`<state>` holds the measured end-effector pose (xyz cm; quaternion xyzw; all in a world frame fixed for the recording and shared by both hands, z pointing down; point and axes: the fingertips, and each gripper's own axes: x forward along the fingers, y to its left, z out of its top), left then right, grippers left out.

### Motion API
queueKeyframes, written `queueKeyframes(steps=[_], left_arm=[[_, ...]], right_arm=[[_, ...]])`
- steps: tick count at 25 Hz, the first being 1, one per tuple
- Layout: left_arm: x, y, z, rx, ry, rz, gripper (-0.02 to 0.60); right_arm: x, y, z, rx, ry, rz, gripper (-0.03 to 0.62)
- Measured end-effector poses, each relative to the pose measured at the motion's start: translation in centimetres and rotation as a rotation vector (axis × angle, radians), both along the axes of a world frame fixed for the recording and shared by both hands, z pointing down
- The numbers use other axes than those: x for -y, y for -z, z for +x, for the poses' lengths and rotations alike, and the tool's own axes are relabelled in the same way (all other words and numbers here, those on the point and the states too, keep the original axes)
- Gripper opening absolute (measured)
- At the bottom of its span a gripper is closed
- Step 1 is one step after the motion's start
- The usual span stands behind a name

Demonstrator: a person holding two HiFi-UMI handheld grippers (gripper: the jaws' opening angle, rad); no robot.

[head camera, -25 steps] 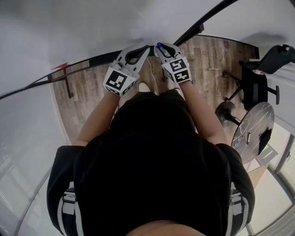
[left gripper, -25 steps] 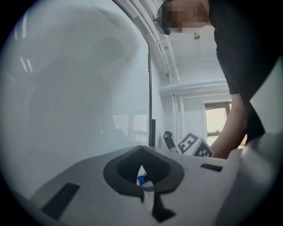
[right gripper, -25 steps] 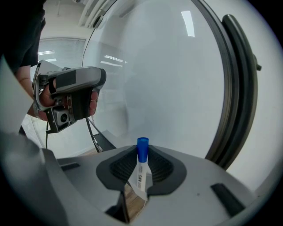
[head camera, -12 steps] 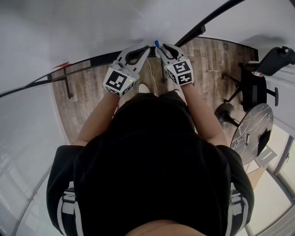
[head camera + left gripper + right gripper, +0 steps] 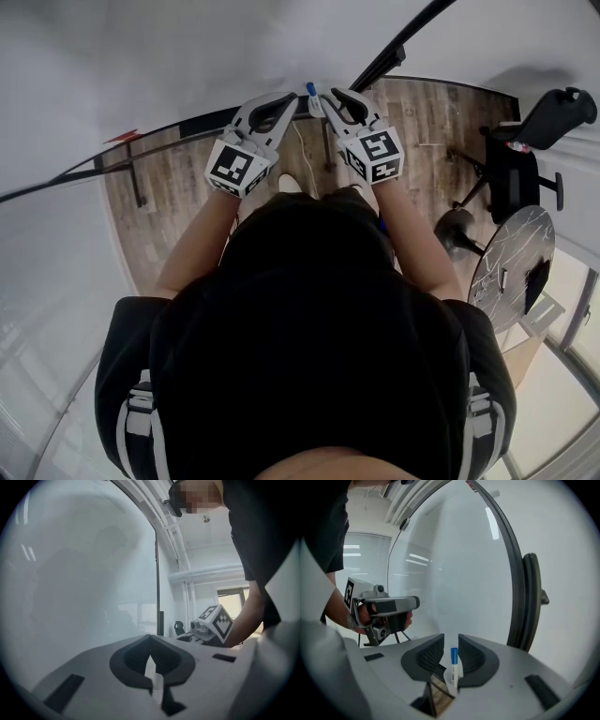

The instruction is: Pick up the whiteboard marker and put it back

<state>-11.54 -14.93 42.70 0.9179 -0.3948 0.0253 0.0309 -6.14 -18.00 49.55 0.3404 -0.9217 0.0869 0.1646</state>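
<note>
A wood-plank floor (image 5: 187,178) carries a black office chair (image 5: 517,161). Just beside the chair, a round bench (image 5: 516,239) stands on a pedestal foot, small dark items on top.

Head view looks steeply down from over the person; whiteboard (image 5: 169,66) fills the frame's top. Each gripper view sits close behind its own jaws, facing that whiteboard. Left gripper view catches the right hand-held gripper (image 5: 190,633) mid-right; right gripper view catches the left hand-held gripper (image 5: 415,603) mid-left.

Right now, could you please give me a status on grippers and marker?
Left gripper shut, empty. Right gripper shut on blue-capped whiteboard marker. Nothing seen in the way.
</note>
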Motion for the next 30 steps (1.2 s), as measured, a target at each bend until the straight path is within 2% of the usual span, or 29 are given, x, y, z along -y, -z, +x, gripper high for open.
queueKeyframes(steps=[7,13,20,25,30], left_arm=[[-1.4,1.1,0.8,0.0,-0.014,0.008,0.003],[-2.4,1.9,1.2,-0.003,-0.037,0.01,0.003],[-3.8,3.1,1.9,-0.003,-0.07,0.015,0.003],[-3.9,3.2,2.3,0.001,-0.069,-0.003,0.003],[-4.1,3.6,2.5,0.005,-0.058,-0.017,0.003]], right_arm=[[-2.2,4.7,0.3,0.073,0.03,0.065,0.091],[-3.8,7.4,1.3,0.158,0.029,0.066,0.091],[-5.9,9.2,2.4,0.189,0.023,0.091,0.078],[-6.6,10.0,2.6,0.191,0.004,0.15,0.028],[-6.9,10.0,2.5,0.195,0.004,0.166,0.006]])
